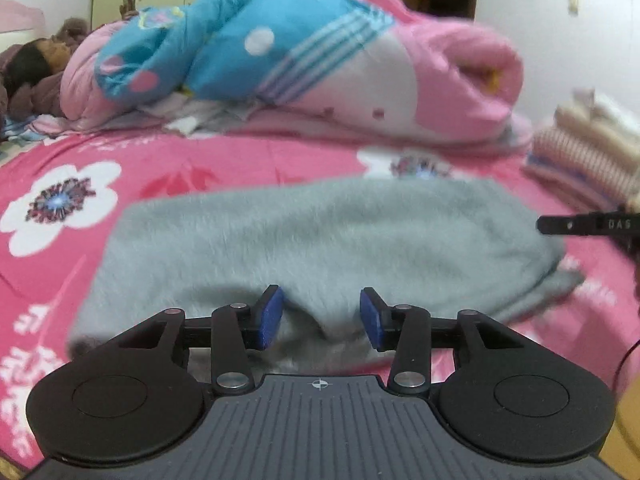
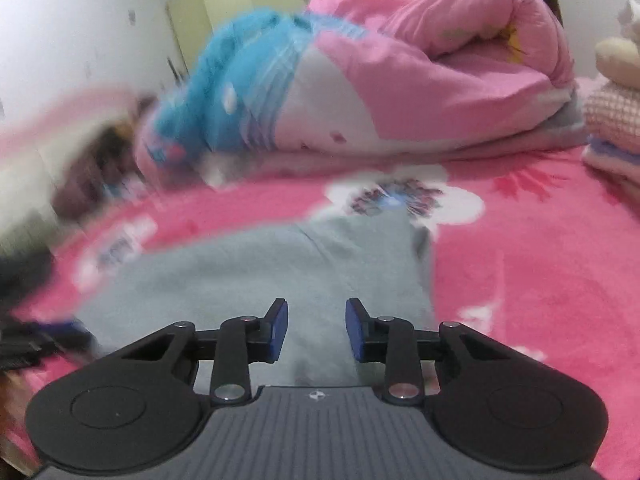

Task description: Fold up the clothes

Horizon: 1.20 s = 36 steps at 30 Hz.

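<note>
Grey fuzzy sweater (image 1: 320,240) flat on pink floral bedsheet (image 1: 240,156). Left claw (image 1: 320,316) and right claw (image 2: 316,330) both spread over sweater's near edge, pinching nothing. Rolled quilt (image 1: 360,72) behind sweater.

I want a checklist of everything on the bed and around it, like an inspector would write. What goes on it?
Surface: pink floral bedsheet, white flowers printed on it.
Job's things: grey fuzzy garment lying spread on the sheet, a fold at its right end.
Clutter: rolled pink and blue quilt behind the garment; stack of folded clothes at the right.
Grippers: left gripper open over the garment's near edge, nothing pinched; right gripper open over the garment, nothing pinched.
Cables: thin dark cord at the right edge.
Surroundings: white wall, pale cupboard doors, a person lying at far left.
</note>
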Each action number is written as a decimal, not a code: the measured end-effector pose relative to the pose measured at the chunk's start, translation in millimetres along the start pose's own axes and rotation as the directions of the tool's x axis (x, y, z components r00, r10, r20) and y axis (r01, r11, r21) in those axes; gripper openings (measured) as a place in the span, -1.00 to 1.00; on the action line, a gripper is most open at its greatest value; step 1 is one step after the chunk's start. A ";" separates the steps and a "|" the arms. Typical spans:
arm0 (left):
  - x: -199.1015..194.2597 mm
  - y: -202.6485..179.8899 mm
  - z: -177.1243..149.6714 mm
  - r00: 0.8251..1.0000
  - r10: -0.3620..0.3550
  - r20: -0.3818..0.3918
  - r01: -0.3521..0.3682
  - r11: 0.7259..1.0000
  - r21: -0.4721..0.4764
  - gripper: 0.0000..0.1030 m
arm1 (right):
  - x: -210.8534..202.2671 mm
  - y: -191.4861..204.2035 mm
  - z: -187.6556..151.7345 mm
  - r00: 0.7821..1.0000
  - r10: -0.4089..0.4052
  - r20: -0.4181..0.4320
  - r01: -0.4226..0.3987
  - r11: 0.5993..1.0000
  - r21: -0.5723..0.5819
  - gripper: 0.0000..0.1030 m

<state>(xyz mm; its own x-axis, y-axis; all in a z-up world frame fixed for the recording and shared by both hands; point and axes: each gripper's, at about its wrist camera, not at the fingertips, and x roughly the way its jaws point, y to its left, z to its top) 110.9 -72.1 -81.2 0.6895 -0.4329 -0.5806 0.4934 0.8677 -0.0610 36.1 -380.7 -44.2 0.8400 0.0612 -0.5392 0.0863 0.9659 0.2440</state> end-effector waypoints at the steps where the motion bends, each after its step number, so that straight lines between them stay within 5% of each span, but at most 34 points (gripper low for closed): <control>1: 5.0 1.8 -5.7 1.000 0.004 -0.020 -0.005 1.000 -0.002 -0.17 | 2.1 -2.3 -8.8 1.000 -0.021 -0.011 0.021 0.999 -0.029 -0.38; 3: 4.8 12.8 -13.8 0.999 -0.029 -0.029 0.028 0.999 -0.044 -0.17 | 5.8 -6.7 -26.0 0.997 -0.063 -0.033 0.060 0.994 -0.087 -0.38; 8: -23.3 19.2 -9.9 0.998 -0.059 0.014 0.060 0.998 -0.021 -0.18 | -9.0 9.4 -6.9 0.994 -0.083 -0.075 0.074 0.991 -0.116 -0.39; 13: -48.8 8.5 2.8 0.984 -0.106 0.143 0.099 0.994 0.053 -0.17 | -3.3 55.7 25.6 1.000 0.023 -0.003 -0.023 0.977 -0.213 -0.39; 16: -25.4 5.7 10.0 0.983 -0.098 0.155 0.097 0.995 0.014 -0.17 | 34.3 88.4 44.0 0.996 0.086 -0.022 -0.089 0.961 -0.261 -0.39; 20: 21.2 5.5 -3.0 0.995 -0.103 0.005 0.103 0.995 0.003 -0.18 | 102.9 119.3 67.0 0.981 0.147 -0.127 -0.170 0.964 -0.203 -0.40; 23: 19.1 7.0 -16.7 0.991 -0.129 0.033 0.127 0.991 0.041 -0.18 | 154.1 130.9 77.6 0.967 0.140 -0.210 -0.176 0.971 -0.163 -0.40; 28: 15.8 14.2 -27.5 0.984 -0.167 0.064 0.165 0.986 0.039 -0.18 | 239.3 130.2 78.7 0.968 0.041 -0.247 -0.075 0.989 -0.129 -0.56; 31: 14.5 19.6 -34.1 0.979 -0.183 0.092 0.182 0.983 0.021 -0.18 | 233.2 135.1 93.9 0.972 0.008 -0.237 -0.030 0.995 -0.092 -0.52; 34: 13.3 18.7 -33.7 0.979 -0.182 0.097 0.181 0.983 0.019 -0.17 | 198.0 159.0 97.3 0.961 0.133 -0.243 -0.168 0.977 -0.128 -0.52; 36: 12.2 15.9 -34.5 0.980 -0.172 0.101 0.170 0.985 0.024 -0.17 | 192.1 179.4 92.9 0.930 0.211 -0.302 -0.265 0.953 -0.149 -0.52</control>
<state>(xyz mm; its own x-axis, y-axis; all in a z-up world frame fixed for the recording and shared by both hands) 108.9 -55.1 -117.3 0.6446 -0.5978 -0.4765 0.6162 0.7752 -0.1389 262.7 -219.1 -29.1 0.6372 0.3368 -0.6933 -0.2203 0.9415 0.2549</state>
